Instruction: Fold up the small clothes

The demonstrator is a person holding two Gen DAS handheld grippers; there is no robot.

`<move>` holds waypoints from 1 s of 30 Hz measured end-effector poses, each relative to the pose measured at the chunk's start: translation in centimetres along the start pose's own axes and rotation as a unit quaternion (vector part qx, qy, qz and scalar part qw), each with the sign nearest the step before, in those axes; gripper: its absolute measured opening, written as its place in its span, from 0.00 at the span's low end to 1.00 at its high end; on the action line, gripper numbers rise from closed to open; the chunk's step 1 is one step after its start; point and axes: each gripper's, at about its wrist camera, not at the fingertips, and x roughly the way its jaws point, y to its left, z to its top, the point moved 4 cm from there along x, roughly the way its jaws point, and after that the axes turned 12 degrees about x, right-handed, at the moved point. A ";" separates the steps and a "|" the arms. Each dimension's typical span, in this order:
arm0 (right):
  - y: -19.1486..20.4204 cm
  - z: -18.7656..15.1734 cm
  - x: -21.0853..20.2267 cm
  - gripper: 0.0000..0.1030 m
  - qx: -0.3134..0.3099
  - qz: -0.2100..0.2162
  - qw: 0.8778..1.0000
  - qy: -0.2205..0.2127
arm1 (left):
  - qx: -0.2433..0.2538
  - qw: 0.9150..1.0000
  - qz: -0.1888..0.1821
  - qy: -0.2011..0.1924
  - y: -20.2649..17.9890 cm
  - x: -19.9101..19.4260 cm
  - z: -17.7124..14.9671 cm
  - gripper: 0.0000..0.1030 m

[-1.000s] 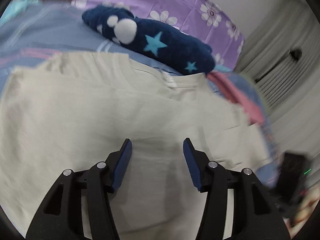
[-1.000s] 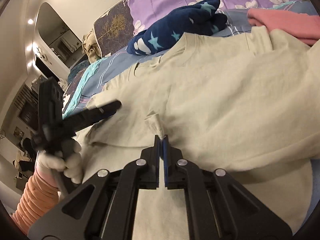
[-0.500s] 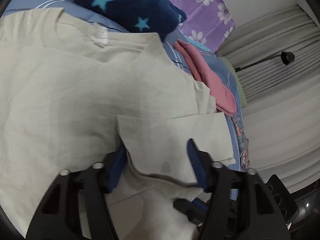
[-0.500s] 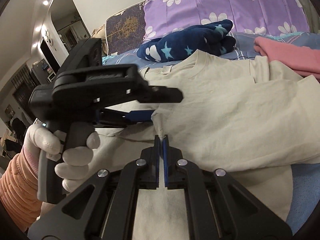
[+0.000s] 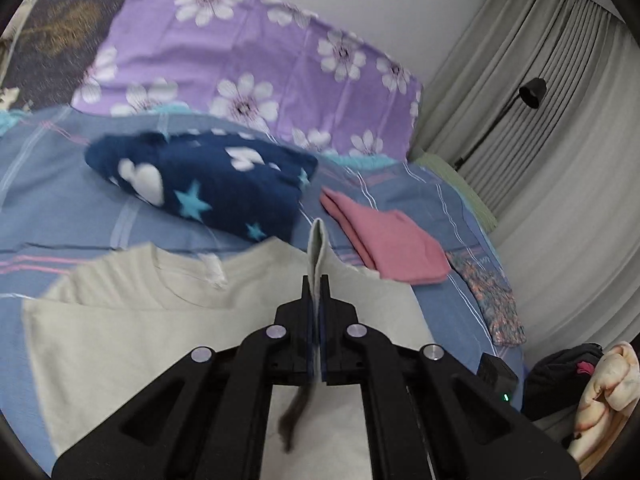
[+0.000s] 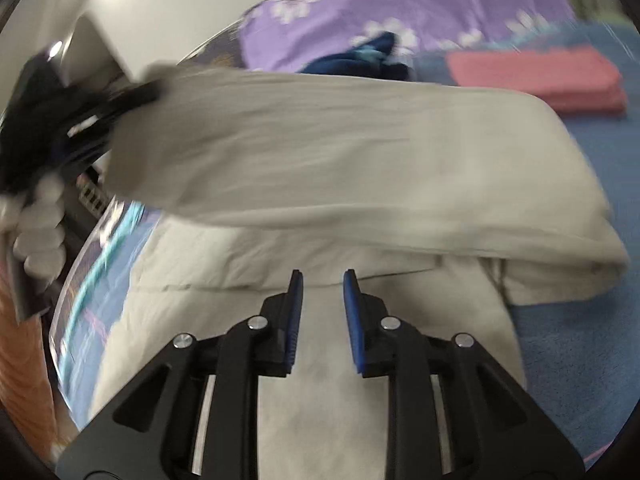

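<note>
A beige T-shirt [image 5: 160, 320] lies on the blue striped bed sheet [image 5: 60, 200], collar toward the pillows. My left gripper [image 5: 318, 284] is shut on a fold of the shirt's edge, which sticks up between the jaws. In the right wrist view the same shirt [image 6: 340, 160] is lifted and folded over itself, held at its far left end by the left gripper [image 6: 132, 96]. My right gripper [image 6: 320, 280] is open and empty just above the shirt's lower layer.
A navy star-patterned fleece [image 5: 208, 184] lies beyond the collar. A folded pink garment [image 5: 384, 240] and a floral cloth [image 5: 492, 300] lie to the right. A purple flowered pillow [image 5: 260, 68] is behind. Curtains and a floor lamp [image 5: 528, 92] stand right of the bed.
My left gripper has shut on the shirt's edge and lifted it. My right gripper has let go of the shirt and opened.
</note>
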 end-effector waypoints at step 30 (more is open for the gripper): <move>-0.4 0.3 -0.7 0.35 -0.079 -0.106 0.991 0.013 | -0.056 0.981 0.160 0.095 14.4 -1.7 -13.9 0.40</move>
